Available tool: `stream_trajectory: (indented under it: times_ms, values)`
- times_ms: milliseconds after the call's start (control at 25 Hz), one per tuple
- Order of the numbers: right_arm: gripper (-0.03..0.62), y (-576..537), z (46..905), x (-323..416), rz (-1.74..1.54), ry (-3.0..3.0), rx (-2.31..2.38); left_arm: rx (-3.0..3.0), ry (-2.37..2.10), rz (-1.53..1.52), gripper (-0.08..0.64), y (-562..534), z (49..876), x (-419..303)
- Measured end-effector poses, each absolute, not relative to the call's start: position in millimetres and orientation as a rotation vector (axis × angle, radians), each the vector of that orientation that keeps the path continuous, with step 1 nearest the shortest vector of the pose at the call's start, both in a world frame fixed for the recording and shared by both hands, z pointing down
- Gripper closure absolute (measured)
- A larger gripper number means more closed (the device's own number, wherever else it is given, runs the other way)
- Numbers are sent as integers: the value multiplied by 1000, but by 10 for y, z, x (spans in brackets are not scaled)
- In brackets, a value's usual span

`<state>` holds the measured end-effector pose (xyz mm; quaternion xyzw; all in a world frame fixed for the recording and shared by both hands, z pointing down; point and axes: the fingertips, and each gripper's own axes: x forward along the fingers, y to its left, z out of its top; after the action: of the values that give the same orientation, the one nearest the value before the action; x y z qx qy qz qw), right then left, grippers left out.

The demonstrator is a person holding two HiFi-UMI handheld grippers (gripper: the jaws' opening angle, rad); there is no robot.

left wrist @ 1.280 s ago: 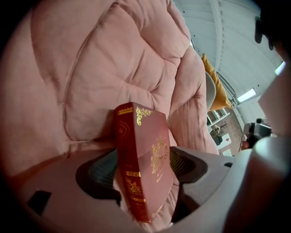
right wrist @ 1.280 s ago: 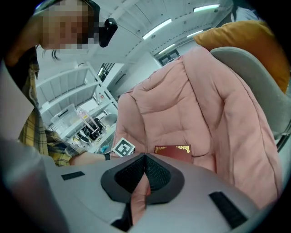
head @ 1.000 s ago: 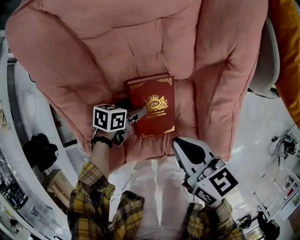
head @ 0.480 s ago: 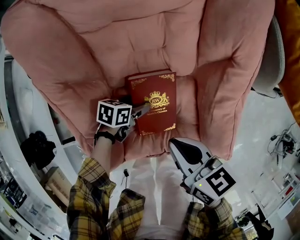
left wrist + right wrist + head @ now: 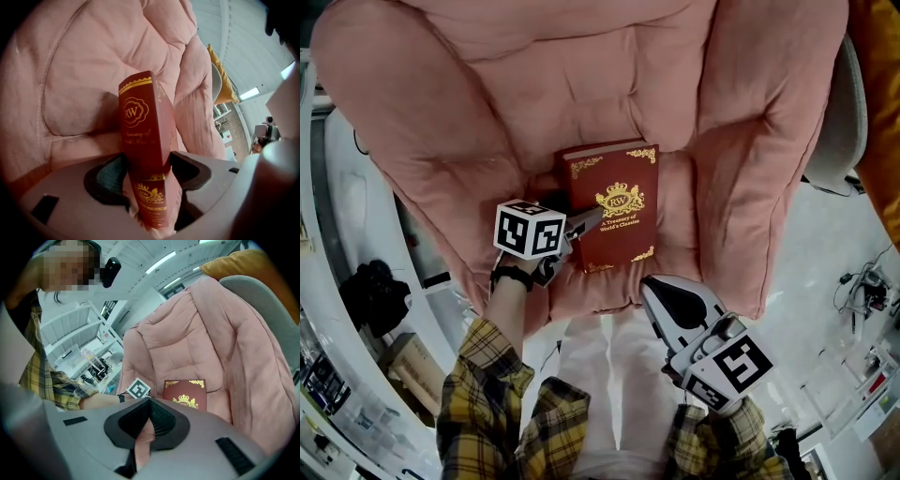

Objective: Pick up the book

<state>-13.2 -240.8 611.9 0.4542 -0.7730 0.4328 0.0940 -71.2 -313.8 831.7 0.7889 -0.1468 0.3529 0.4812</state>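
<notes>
The left hand-held gripper [image 5: 584, 222], just left of centre, is clamping the near left edge of a dark red hardcover book with gold lettering [image 5: 619, 197], its jaws having just been closing onto it. The book is lying mid-frame on a pink quilted armchair [image 5: 534, 84]. The right gripper [image 5: 654, 289], lower right, is hovering clear of the book with its jaws together and nothing between them.

A pink quilted armchair [image 5: 581, 84] stands beside a grey chair [image 5: 836, 122] bearing an orange cushion [image 5: 877, 94].

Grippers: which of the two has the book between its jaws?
The left gripper: its jaws have just been closing on the book, which stands between them. The right gripper hangs clear of it, jaws together, empty.
</notes>
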Motion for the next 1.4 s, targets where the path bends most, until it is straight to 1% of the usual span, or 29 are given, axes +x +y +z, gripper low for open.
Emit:
stream_trajectory:
  times_ms: [240,680,840,1080,1400]
  values:
    - [577,-2371,6131,-216,1288,-2290,1350,1919,-330,780,291,-3130,8191,-748]
    - [577,-2219,5959,-185,1255,-2307,1364,1937,-379,659,308,-3134,7796,-717]
    - [577,-2044,5807,-143,1233,-2314,1391,1951,-364,620,308,-2969,7542,-673]
    - [577,-1997,5565,-116,1193,-2311,1425,1919,-421,539,310,-2962,7206,-792]
    - [577,-1944,4934,-59,1015,-2337,1489,1965,-525,449,310,-2986,6402,-943]
